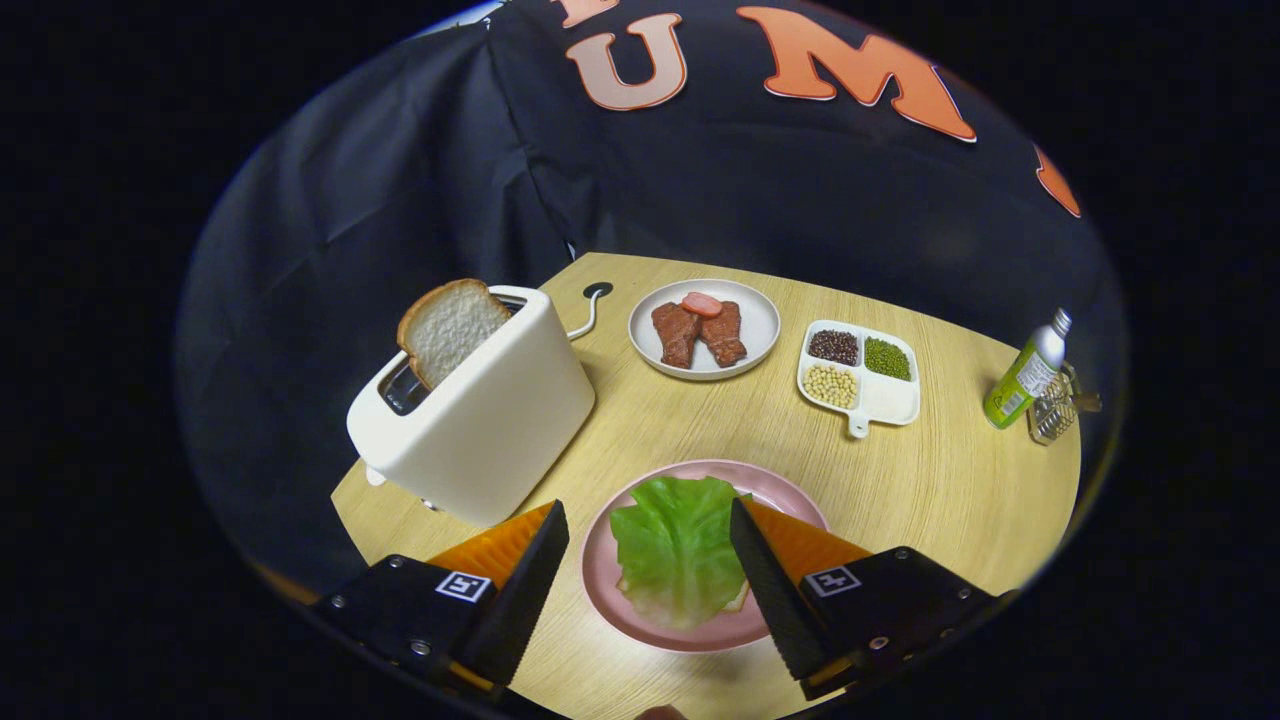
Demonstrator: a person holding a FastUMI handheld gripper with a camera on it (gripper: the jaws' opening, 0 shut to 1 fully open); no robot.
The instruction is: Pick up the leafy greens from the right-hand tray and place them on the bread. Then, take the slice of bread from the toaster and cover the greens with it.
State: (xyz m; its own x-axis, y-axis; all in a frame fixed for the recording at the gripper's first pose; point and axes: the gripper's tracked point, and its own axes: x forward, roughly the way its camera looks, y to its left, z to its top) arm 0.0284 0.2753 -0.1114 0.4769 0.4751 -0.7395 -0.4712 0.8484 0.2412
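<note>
The greens (676, 548) lie on the pink plate (600, 570), lower centre. The gripper (648, 535) is open and empty. Approach the bread (450, 328) in the toaster (490, 420) (upper left); grip its exposed top edge squarely.

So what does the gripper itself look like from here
The gripper has two wedge-shaped fingers with ribbed inner faces, tapering to points. Each is mounted on a black block fixed with small screws and carrying a square black-and-white marker.

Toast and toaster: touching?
Touching. Gripper view: the toast stands in the toaster slot, leaning on its rim. The open claw hovers over the lettuce.
</note>
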